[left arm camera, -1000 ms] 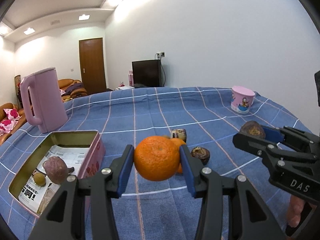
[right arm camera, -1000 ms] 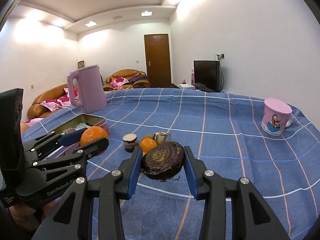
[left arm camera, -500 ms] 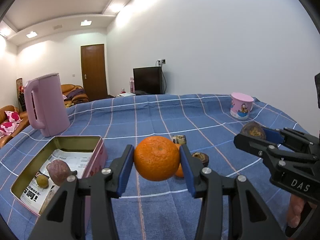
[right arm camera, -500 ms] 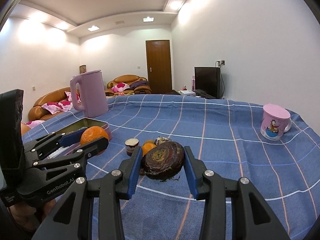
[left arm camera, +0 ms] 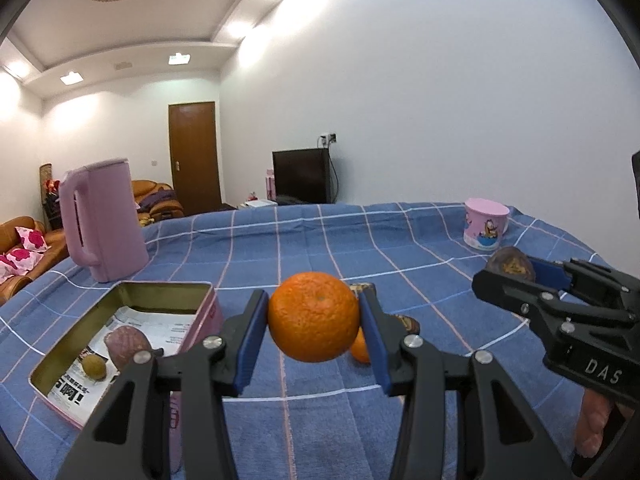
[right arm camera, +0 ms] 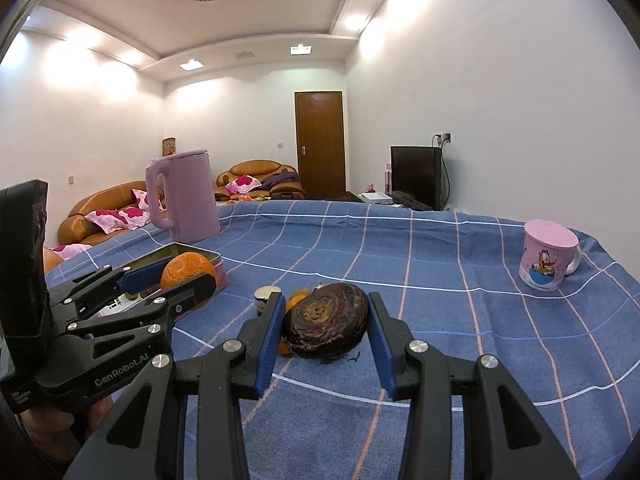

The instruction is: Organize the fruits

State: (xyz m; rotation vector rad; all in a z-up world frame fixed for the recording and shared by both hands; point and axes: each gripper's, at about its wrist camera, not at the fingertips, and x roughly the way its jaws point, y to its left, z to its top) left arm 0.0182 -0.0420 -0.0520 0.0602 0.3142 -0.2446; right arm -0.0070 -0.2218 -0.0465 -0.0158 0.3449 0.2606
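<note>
While an orange is clamped in the left tongs above the blue checked tabletop beside the open tin, a dark wrinkled fruit is pinched in the right tongs.

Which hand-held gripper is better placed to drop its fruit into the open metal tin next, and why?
Probably the left hand-held gripper. It holds the round orange right beside the open metal tin, while the right hand-held gripper, gripping the dark wrinkled fruit, is farther away across the blue checked tablecloth.
</note>
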